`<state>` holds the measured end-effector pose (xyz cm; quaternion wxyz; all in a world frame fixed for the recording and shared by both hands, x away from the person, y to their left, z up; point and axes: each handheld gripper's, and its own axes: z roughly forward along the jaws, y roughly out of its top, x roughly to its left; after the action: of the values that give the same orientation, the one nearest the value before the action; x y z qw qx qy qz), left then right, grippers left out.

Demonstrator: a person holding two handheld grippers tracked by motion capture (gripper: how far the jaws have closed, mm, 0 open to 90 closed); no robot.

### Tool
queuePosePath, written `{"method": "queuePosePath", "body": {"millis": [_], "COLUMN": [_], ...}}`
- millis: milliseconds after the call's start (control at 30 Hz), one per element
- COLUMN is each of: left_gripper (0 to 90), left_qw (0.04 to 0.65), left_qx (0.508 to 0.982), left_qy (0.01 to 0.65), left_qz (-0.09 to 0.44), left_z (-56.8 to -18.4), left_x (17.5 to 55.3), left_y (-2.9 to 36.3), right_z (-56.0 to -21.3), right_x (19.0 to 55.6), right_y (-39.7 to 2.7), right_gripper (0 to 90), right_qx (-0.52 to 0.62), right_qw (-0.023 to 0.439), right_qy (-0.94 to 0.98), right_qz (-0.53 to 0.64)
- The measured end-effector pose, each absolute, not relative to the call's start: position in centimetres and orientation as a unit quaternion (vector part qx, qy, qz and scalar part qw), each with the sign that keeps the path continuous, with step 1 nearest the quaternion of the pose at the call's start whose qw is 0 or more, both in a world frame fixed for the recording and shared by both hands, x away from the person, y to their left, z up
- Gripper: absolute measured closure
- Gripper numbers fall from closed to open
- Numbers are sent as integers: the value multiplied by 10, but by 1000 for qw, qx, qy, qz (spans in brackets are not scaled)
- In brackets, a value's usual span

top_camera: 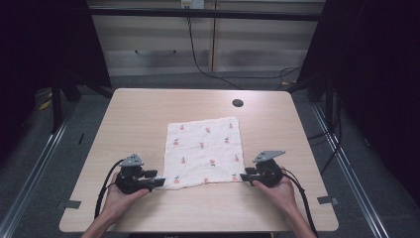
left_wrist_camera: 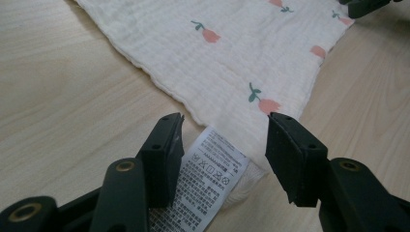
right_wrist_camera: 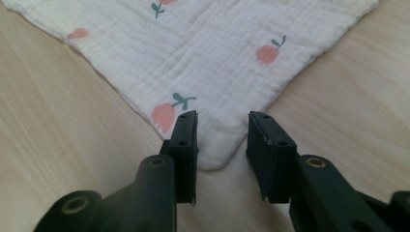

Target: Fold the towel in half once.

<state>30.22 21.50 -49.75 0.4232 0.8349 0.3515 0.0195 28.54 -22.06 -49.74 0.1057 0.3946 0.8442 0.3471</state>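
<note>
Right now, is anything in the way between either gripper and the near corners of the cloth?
Nothing visible. The left gripper has the cloth corner and its care label between open jaws. The right gripper straddles the other near corner, not yet pinching. Only bare table lies around them.

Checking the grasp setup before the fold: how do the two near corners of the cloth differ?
The near left corner, between the left gripper's jaws, carries a printed care label; the near right corner, between the right gripper's jaws, is bare and rounded. The left jaws stand wider apart than the right ones. Both corners lie flat on the table, straddled but not yet pinched.
</note>
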Motion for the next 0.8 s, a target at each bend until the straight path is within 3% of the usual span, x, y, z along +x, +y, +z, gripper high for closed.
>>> {"method": "queuePosePath", "body": {"millis": [133, 200, 367, 567, 733, 800], "left_gripper": [436, 437, 562, 649, 826, 855], "left_qw": [422, 421, 414, 410, 407, 409], "left_qx": [838, 841, 853, 859, 863, 861], "left_qy": [344, 338, 315, 304, 299, 301], "left_qz": [21, 22, 36, 30, 24, 20], "left_z": [-498, -499, -500, -503, -503, -502], "left_x": [300, 298, 293, 290, 289, 288], "left_y": [210, 207, 203, 200, 201, 202], "right_z": [-498, -497, -498, -497, -497, -498], "right_x": [283, 281, 275, 265, 256, 252], "right_y": [-218, -217, -218, -218, -221, -221], "right_gripper": [822, 858, 871, 871, 871, 871], "right_qx": [383, 378, 377, 377, 384, 384], "right_qw": [98, 95, 71, 63, 56, 52], "right_qy": [849, 850, 849, 850, 846, 845], "right_qz": [352, 354, 364, 362, 366, 369]}}
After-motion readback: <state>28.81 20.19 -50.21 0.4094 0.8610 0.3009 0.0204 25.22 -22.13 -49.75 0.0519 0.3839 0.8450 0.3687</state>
